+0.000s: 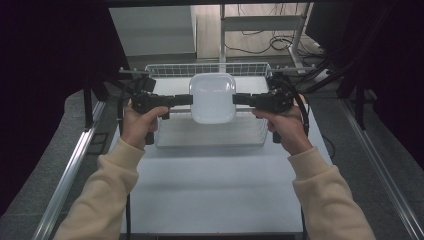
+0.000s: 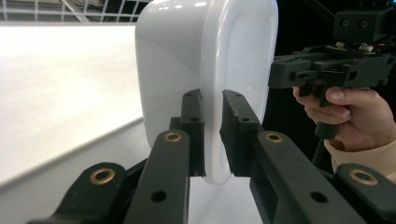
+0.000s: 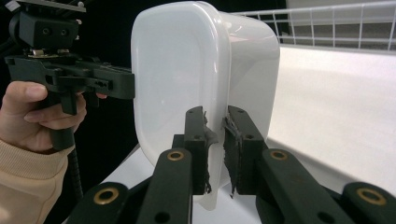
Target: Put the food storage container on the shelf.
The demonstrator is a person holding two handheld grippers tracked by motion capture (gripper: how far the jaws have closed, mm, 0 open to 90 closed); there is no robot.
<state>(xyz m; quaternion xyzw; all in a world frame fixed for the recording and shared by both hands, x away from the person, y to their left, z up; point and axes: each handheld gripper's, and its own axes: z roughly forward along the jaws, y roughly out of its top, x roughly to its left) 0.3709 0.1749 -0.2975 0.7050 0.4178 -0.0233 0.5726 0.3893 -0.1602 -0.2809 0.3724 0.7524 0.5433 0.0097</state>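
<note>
A white square plastic dish point(image 1: 212, 97) hangs level in the air over a white wire basket point(image 1: 207, 70). My left gripper point(image 1: 189, 99) is shut on the dish's left rim and my right gripper point(image 1: 235, 98) is shut on its right rim. In the left gripper view the dish point(image 2: 187, 60) stands edge-on, its rim pinched by my left gripper point(image 2: 212, 135), with the other hand's gripper point(image 2: 327, 67) beyond it. The right gripper view has the dish point(image 3: 187, 79) pinched the same way by my right gripper point(image 3: 215, 149); its pads point(image 3: 231, 154) look frayed.
The basket's low wire wall point(image 1: 210, 139) lies just below the dish on a white tabletop point(image 1: 215, 190). Metal rails point(image 1: 70, 170) run along both sides of the table. Cables point(image 1: 272, 42) and a stand lie on the floor behind.
</note>
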